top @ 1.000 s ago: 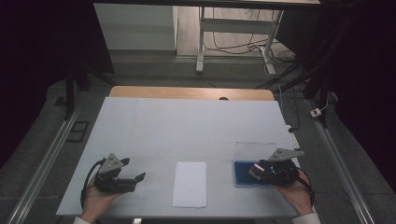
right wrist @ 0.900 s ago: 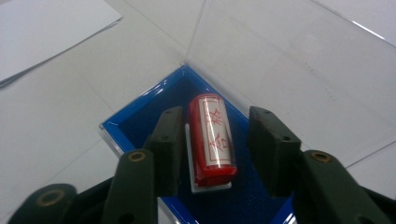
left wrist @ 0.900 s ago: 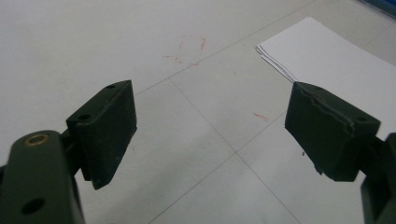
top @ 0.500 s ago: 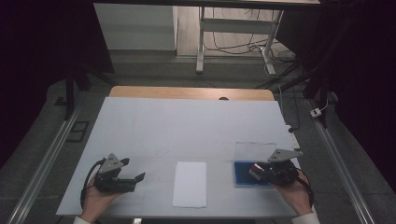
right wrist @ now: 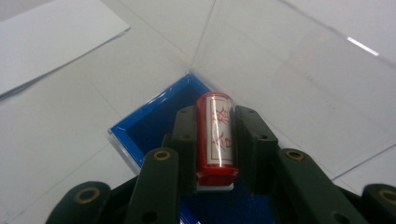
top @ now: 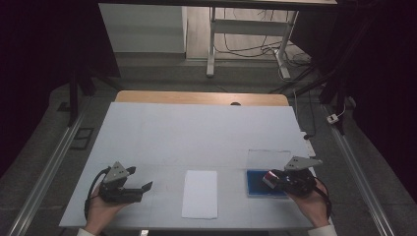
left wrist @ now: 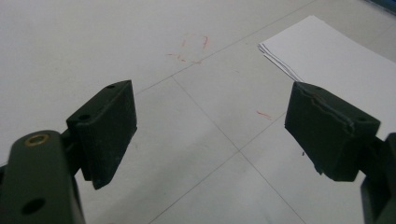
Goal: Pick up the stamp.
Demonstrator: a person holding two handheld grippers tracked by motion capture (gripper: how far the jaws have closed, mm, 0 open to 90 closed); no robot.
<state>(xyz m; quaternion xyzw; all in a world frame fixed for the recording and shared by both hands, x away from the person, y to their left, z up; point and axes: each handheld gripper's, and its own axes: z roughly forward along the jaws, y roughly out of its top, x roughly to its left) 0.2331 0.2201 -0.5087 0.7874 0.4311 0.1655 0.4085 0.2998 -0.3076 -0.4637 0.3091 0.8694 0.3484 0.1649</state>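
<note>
One red stamp (right wrist: 215,135) clamped between the right gripper (right wrist: 215,140) jaws above one blue tray (right wrist: 140,128), one paper stack (left wrist: 336,51) beyond the left gripper (left wrist: 210,126) jaws, which are spread with nothing between, one white table (top: 196,132)

Right gripper (right wrist: 215,140): over the past second its two black jaws have closed inward, from standing apart to pressing on both sides of the red cylindrical stamp with a clear sleeve and red characters (right wrist: 215,135). The stamp now sits clamped between the pads, above the shallow blue tray with a clear hinged lid (right wrist: 140,128). In the high view the right gripper (top: 275,180) sits a touch lower over that tray than before.
</note>
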